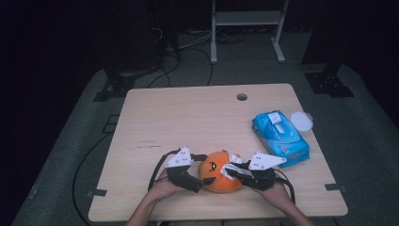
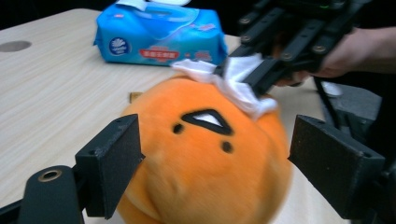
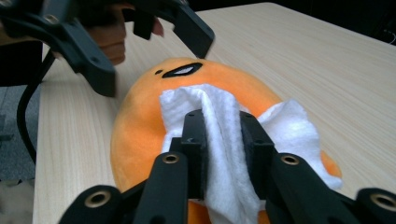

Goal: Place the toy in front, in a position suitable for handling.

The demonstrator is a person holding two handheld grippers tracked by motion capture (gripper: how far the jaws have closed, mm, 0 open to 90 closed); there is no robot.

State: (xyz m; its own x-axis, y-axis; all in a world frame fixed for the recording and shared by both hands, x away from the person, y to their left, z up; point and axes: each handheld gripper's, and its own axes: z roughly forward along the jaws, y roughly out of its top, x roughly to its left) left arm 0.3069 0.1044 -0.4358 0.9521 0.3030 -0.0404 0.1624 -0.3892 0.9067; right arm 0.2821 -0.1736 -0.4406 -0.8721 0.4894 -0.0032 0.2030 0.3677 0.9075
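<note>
Table [image 1: 188, 117]: pale wood, round hole [image 1: 242, 97] near the far edge, person's forearms coming in at the near edge
Pack [image 1: 280, 133]: blue wipes pack lying toward the table's right side, well apart from the toy; in the left gripper view it sits behind the toy [image 2: 159, 37]
Toy [image 1: 219, 178]: round orange plush near the front edge, between both grippers, small black face showing on top [image 2: 205, 158]; sits on the table, face turned toward the left gripper [image 3: 154, 116]
Left gripper [image 1: 197, 181]: at the toy's left flank, jaws wide apart with one on each side of the plush [image 2: 212, 158]; pads stand clear of the fur, not pressing on it
Right gripper [image 1: 231, 171]: on the toy's right, jaws clamped together on the wipe [image 3: 223, 140], tips down on the plush
Wipe [image 1: 230, 167]: white, crumpled, pinched between the right jaws and laid on the toy's top, loose ends spilling either side [image 3: 224, 121]; seen from the left gripper it lies just above the face [image 2: 233, 79]
Lid [image 1: 301, 120]: small white round piece just beside the pack's far right corner
</note>
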